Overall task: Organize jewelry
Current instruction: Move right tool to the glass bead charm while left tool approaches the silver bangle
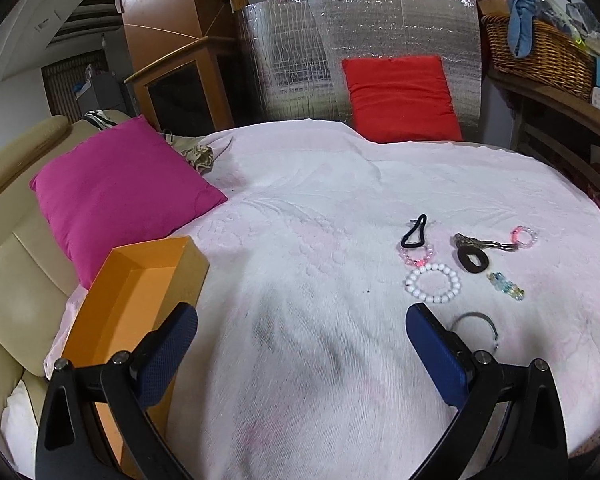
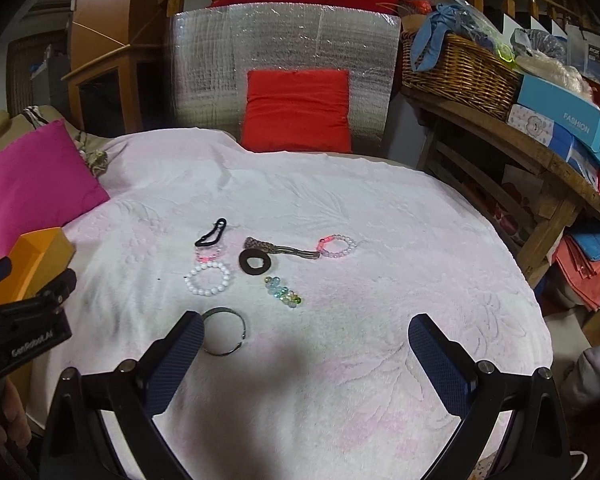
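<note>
Your grippers, left and right, gape empty; the box looks bare, all jewelry still on the blanket

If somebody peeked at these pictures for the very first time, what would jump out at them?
Probably the little pile of jewelry in the middle of the white blanket, like the white bead bracelet and the thin metal bangle nearest the camera. Next, the bright colours: a pink pillow at the left, a red pillow at the back, and an open orange box at the left edge.
</note>
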A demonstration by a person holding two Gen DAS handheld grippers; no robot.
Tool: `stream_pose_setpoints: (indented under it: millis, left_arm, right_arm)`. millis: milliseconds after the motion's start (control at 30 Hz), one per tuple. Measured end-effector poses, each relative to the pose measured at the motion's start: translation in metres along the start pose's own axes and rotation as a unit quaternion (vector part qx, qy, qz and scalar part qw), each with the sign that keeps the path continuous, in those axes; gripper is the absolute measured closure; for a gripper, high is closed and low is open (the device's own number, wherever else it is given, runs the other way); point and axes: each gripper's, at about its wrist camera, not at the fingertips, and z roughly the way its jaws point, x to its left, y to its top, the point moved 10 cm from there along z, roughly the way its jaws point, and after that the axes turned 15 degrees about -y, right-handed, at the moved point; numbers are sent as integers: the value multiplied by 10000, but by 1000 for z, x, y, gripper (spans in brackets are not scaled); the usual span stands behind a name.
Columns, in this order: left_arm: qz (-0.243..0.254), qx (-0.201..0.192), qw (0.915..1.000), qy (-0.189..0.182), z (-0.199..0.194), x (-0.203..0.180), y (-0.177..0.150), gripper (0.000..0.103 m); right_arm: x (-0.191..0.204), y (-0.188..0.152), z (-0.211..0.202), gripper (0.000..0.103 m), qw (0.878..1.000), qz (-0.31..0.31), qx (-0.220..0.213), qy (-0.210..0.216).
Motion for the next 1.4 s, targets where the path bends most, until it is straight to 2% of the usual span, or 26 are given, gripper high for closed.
stream_pose_setpoints:
  millis: [400, 533, 633, 767, 900, 1033, 1100, 1133, 1167, 1200, 1233, 1267, 1367, 1400]
  left_arm:
    - [10, 135, 9999, -23, 48, -7, 6, 0]
    - [181, 232, 9995, -95, 67, -11, -5, 0]
    - [320, 529, 9968, -500, 82, -21, -18, 0]
    - [642, 602, 9906, -1047, 85, -43, -24, 0]
    - [615, 819, 9838, -1474, 94, -58, -32, 0]
    - [620, 915, 9760, -1876, 100, -72, -33, 0]
    - [663, 915, 9725, -2037, 100, -81, -35, 4]
    - [709, 919, 9722, -2035, 101, -83, -35, 11]
    - [758, 969, 9716, -2022, 104, -84, -37, 22]
    - [757, 1050, 9701, -2051, 107, -84, -40, 27]
    - [723, 1120, 9685, -2105, 109, -84, -43, 38]
    - [663, 1209, 9662, -2177, 112, -84, -45, 45]
    - [551, 1266, 9654, -2211, 114, -83, -46, 45]
    - [552, 1251, 9659, -2198, 115, -82, -46, 45]
  right_arm:
    - [-3, 4, 40, 0, 9999, -1, 152, -74]
    - [0, 8, 62, 0, 9983, -46, 81, 571]
    - [-3, 2, 88, 0, 9901, 319, 488, 1280]
    - [-6, -3, 121, 1, 9728, 821, 1156, 1829]
    - [9, 4, 135, 6, 9650, 817, 1324, 2109]
    - [35, 4, 151, 21, 9614, 498, 1534, 2231]
    - [52, -3, 156, 32, 9600, 141, 1674, 2239]
    - [56, -7, 158, 38, 9593, 22, 1720, 2240]
    - [64, -11, 160, 39, 9580, -97, 1778, 2249]
    - [68, -14, 162, 40, 9573, -183, 1816, 2240]
    - [73, -18, 164, 41, 9581, -296, 1832, 2183]
    - [77, -21, 167, 46, 9594, -419, 1838, 2096]
    - [83, -28, 176, 58, 9635, -643, 1857, 1821]
    - [82, -28, 177, 59, 9655, -686, 1811, 1738]
